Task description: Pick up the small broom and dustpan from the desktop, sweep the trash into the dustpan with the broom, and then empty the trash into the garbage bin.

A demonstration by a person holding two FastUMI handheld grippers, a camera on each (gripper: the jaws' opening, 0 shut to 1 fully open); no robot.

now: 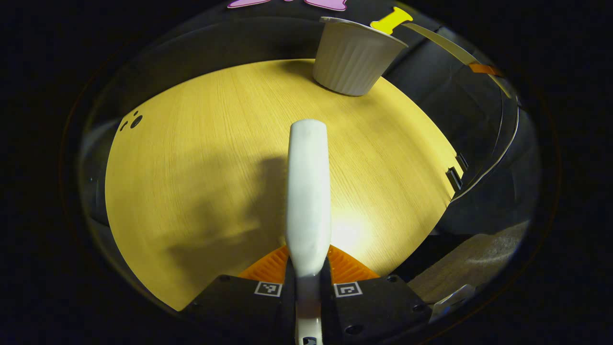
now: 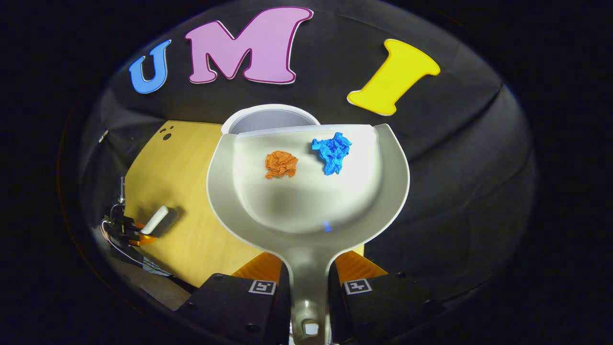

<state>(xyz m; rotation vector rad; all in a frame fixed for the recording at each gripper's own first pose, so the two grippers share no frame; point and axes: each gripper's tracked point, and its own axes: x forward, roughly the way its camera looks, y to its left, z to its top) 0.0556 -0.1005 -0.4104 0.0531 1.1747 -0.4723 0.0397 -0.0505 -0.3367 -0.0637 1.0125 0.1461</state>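
Note:
My left gripper point(image 1: 307, 273) is shut on the white broom point(image 1: 309, 191), which sticks out forward over the wooden table point(image 1: 191, 167). The white ribbed garbage bin point(image 1: 352, 57) stands at the table's far edge. My right gripper point(image 2: 309, 282) is shut on the handle of the white dustpan point(image 2: 306, 206), held in the air. An orange paper ball point(image 2: 281, 164) and a blue paper ball point(image 2: 331, 152) lie in the pan near its front lip. The bin's rim point(image 2: 268, 117) shows just behind that lip. Far left in the right gripper view is the left gripper point(image 2: 127, 230) with the broom point(image 2: 155, 220).
Small dark holes point(image 1: 134, 120) mark the tabletop's far left corner. A black bracket point(image 1: 455, 175) sits on the table's right edge. Black cloth wall rises behind the bin. Cables point(image 2: 119, 249) trail from the left gripper below the table's near edge.

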